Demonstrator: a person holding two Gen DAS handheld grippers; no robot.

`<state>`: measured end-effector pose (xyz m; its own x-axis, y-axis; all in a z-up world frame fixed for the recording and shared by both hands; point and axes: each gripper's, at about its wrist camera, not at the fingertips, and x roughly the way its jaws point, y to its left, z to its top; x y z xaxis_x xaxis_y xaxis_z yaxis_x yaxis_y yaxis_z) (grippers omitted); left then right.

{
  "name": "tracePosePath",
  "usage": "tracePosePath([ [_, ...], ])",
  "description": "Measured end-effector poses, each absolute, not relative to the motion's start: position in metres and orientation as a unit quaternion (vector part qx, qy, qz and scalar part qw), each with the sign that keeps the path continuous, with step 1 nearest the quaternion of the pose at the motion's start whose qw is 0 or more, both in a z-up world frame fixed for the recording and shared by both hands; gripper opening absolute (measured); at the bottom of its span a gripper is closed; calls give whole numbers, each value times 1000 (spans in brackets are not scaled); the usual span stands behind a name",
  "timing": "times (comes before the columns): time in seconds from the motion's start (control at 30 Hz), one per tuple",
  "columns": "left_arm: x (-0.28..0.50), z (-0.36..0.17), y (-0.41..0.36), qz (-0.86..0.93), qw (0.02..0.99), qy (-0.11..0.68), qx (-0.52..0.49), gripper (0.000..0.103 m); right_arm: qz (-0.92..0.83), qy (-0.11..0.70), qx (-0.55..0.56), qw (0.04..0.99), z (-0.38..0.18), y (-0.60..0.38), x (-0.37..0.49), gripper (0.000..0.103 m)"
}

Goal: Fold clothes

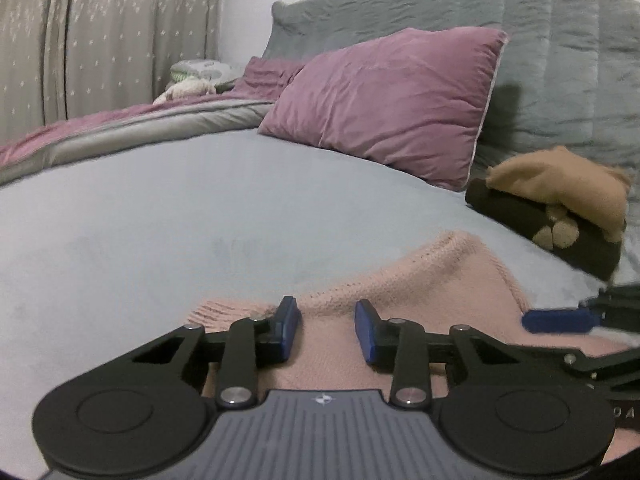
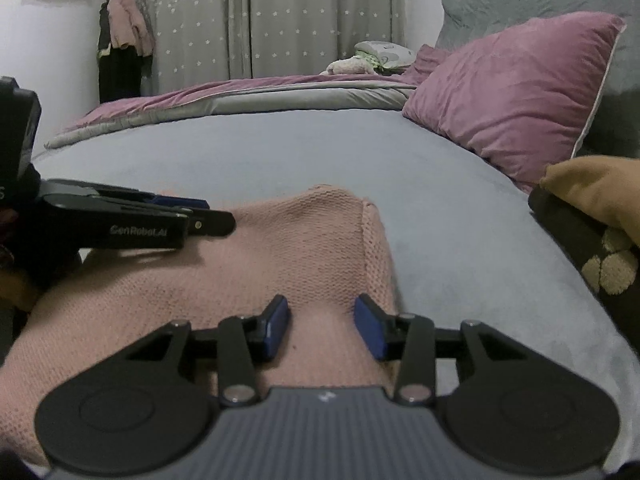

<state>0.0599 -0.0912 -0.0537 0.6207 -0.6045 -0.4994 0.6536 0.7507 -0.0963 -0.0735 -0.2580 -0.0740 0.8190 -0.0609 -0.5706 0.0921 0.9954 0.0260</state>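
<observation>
Pink knit sweater (image 2: 280, 256) lies flat on the bed (image 2: 240, 152), on the pale blue sheet near the bed's near edge. Left tool (image 1: 327, 330) and right tool (image 2: 322, 326) both released, jaws apart, low over the knit, side by side. Purple pillow (image 1: 384, 100) at the headboard end. Folded tan and dark clothes (image 1: 560, 208) stacked just beside the pillow.

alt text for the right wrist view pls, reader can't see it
The right gripper is open over a pink knitted sweater lying on a grey-blue bed, its blue fingers apart with nothing between them. The left gripper reaches in from the left above the sweater; a purple pillow sits at the back right.
</observation>
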Motion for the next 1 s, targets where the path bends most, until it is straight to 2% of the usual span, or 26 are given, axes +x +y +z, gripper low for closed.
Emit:
tracePosePath([
  [0.2,46,-36,-78,-338,903,265,9,34,-29,299,44,953,-63,-263,-77,44],
  [0.27,39,-30,-70,-335,904,267,-2,39,-27,302,48,952,-57,-264,-78,48],
  [0.3,35,-27,-67,-335,903,269,-2,40,-27,304,51,951,-53,-264,-80,53],
  [0.37,27,-22,-61,-329,905,270,3,46,-26,306,54,950,-46,-262,-84,56],
  [0.47,14,-15,-52,-317,909,270,12,50,-21,306,56,950,-35,-259,-95,56],
  [0.87,-24,-30,-5,-314,905,281,-60,50,47,273,87,957,-12,-226,-184,56],
  [1.0,-27,-29,-4,-334,896,287,-53,50,84,266,81,957,-16,-207,-207,56],
])
